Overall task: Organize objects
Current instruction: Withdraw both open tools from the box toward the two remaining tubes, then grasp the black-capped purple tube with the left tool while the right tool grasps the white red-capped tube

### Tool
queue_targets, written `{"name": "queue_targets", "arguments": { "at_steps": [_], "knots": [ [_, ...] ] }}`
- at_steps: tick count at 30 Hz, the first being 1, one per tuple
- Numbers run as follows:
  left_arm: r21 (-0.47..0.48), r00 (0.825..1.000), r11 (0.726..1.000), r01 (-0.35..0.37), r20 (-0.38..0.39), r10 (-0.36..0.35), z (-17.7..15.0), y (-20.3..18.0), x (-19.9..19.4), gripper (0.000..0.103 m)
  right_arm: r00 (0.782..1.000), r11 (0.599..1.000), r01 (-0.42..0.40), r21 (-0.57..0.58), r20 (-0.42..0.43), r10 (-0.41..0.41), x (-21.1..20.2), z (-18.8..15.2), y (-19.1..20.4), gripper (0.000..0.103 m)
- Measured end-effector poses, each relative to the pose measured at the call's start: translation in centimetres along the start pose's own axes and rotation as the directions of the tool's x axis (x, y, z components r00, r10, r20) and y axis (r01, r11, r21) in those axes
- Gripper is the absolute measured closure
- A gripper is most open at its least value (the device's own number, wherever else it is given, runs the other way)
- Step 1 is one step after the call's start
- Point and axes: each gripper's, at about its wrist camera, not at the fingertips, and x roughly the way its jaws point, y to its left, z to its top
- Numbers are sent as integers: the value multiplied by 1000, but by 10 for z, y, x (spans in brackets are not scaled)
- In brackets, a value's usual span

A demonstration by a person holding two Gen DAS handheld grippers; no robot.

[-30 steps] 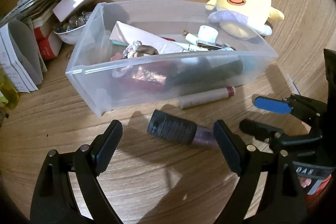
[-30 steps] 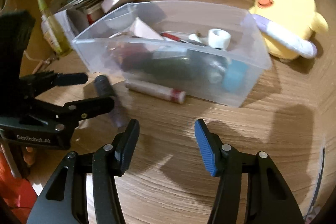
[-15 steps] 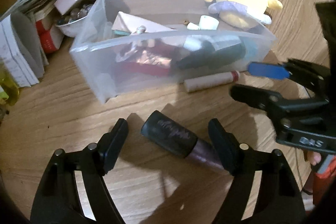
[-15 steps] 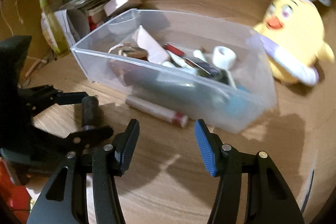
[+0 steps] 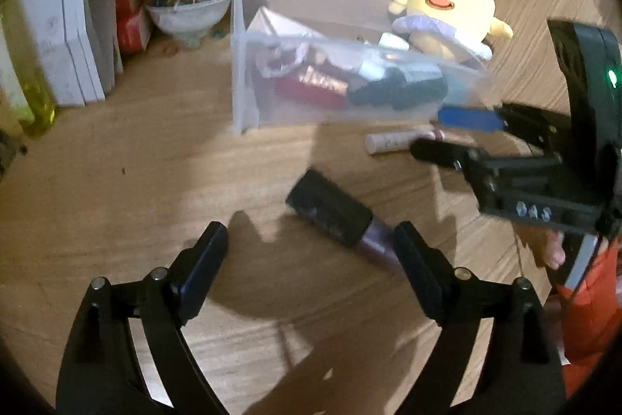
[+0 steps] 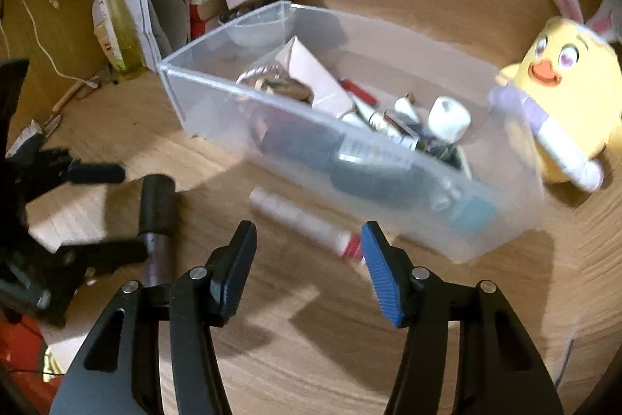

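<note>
1. We see a black-capped tube (image 5: 330,211) with a mauve body lying on the wooden table (image 5: 116,181) near the clear plastic bin (image 5: 245,96); it sits between the left gripper (image 5: 311,251) fingers, untouched.
2. A second, pale cylindrical tube (image 6: 303,220) with a red end lies just beside the bin's front wall.
3. Both claws stand apart and hold nothing; the right gripper (image 6: 309,259) has one blue ribbed pad.
4. One yellow plush chick (image 6: 563,104) with rabbit ears touches the bin's far end.
</note>
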Motion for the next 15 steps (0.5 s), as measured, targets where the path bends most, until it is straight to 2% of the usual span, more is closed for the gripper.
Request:
{"name": "queue_targets", "arguments": {
  "at_steps": [5,9,12,14,15],
  "knots": [
    [-11,1000,1000,20,-1,-20,0,-7,4,16,998,999,-5,-45,-61,2,23,1,13,51],
    [8,1000,1000,29,-6,-29,3,-16,10,18,998,999,-30,-44,-54,28,17,-6,14,52],
    [18,1000,1000,26,-4,-26,9,-19,16,29,997,998,-52,-38,-52,50,12,-11,12,68],
    [17,1000,1000,20,0,-20,14,-21,20,36,996,997,-67,-31,-54,65,9,-13,11,84],
    [21,1000,1000,19,1,-19,17,-23,22,40,997,997,-65,-30,-52,63,8,-15,10,86]
  ]
}}
